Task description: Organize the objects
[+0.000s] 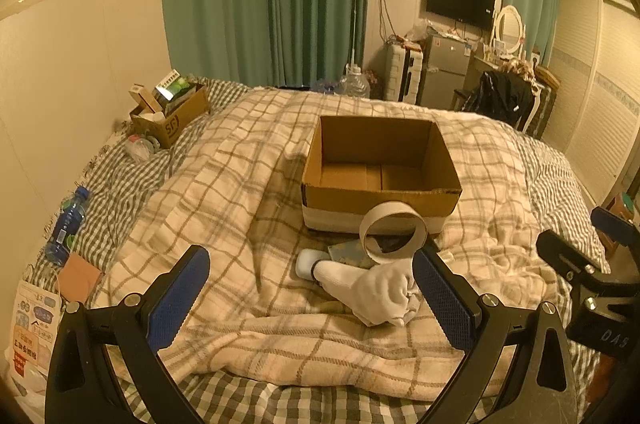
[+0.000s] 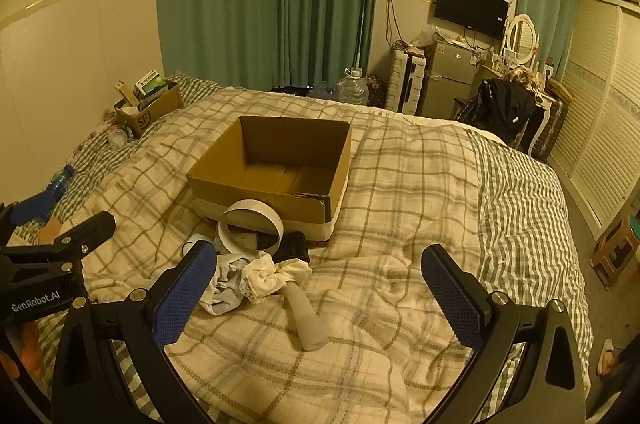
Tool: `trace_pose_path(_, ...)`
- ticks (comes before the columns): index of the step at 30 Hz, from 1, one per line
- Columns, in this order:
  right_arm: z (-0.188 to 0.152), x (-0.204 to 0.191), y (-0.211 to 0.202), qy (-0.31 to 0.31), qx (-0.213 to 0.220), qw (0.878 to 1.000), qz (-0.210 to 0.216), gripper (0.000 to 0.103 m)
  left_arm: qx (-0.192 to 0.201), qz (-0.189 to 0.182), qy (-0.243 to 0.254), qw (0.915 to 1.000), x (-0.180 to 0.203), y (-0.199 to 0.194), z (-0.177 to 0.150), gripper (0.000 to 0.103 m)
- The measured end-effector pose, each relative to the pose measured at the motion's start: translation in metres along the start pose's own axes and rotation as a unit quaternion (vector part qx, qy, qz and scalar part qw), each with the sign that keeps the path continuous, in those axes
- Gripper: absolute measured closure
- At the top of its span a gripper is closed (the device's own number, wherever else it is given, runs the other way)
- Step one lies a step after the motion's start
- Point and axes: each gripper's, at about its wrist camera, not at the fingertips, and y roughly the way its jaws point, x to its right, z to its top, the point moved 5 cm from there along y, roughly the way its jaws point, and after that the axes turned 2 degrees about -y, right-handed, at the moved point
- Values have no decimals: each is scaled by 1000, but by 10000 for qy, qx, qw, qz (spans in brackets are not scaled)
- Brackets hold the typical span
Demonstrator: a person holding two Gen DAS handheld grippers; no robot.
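An open, empty cardboard box point(image 1: 380, 167) point(image 2: 276, 163) sits on the plaid quilt. A white tape ring point(image 1: 394, 232) point(image 2: 250, 230) leans against its near side. In front of it lie a white sock point(image 1: 368, 288), a small white case point(image 1: 306, 262), crumpled white and grey cloth point(image 2: 256, 280), a dark item point(image 2: 296, 244) and a grey sock point(image 2: 306, 320). My left gripper point(image 1: 310, 298) is open, its right finger next to the white sock. My right gripper point(image 2: 320, 298) is open above the quilt, its left finger by the cloth pile.
A smaller box point(image 1: 172, 111) full of items stands at the bed's far left, with a blue bottle point(image 1: 68, 224) and paper packets along the left wall. A fridge point(image 1: 444, 71), chair with dark clothes and dresser stand beyond the bed on the right.
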Motion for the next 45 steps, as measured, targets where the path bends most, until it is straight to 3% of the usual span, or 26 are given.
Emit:
trace_pose_path(9, -20, 8, 29, 40, -449, 9989, 132, 1, -522, 53, 155, 9985, 7, 32, -21, 0)
trace_pose_path(14, -44, 3, 64, 26, -905, 9956, 256, 7, -768, 64, 178, 9969, 7, 45, -30, 0)
trace_pose_path(23, -84, 4, 116, 242, -1920, 9791, 625, 44, -1192, -41, 671, 9906, 30, 74, -41, 0)
trace_pose_path(25, -86, 2, 118, 175, -2004, 9778, 588, 60, -1358, -116, 902, 9866, 41, 85, -47, 0)
trace_pose_path(26, -87, 2, 118, 131, -1999, 9780, 583, 63, -1459, -444, 1266, 9802, 49, 90, -51, 0)
trace_pose_path(28, -85, 3, 115, 133, -1958, 9786, 617, 76, -1663, -637, 1510, 9724, 62, 99, -61, 0)
trace_pose_path(31, -77, 7, 107, 186, -1824, 9808, 661, 81, -1827, -829, 1862, 9618, 78, 110, -73, 0)
trace_pose_path(33, -71, 9, 103, 179, -1726, 9826, 662, 82, -1857, -868, 1978, 9586, 85, 116, -74, 4)
trace_pose_path(36, -65, 9, 97, 144, -1651, 9840, 649, 82, -1851, -1064, 2018, 9559, 94, 124, -72, 27)
trace_pose_path(37, -63, 8, 96, 140, -1633, 9843, 655, 83, -1913, -1172, 2002, 9537, 96, 127, -73, 39)
trace_pose_path(40, -59, 8, 90, 147, -1592, 9851, 635, 83, -1901, -1280, 1960, 9535, 95, 123, -73, 54)
trace_pose_path(45, -48, 5, 73, 99, -1419, 9880, 597, 83, -1751, -1426, 1750, 9583, 83, 101, -64, 63)
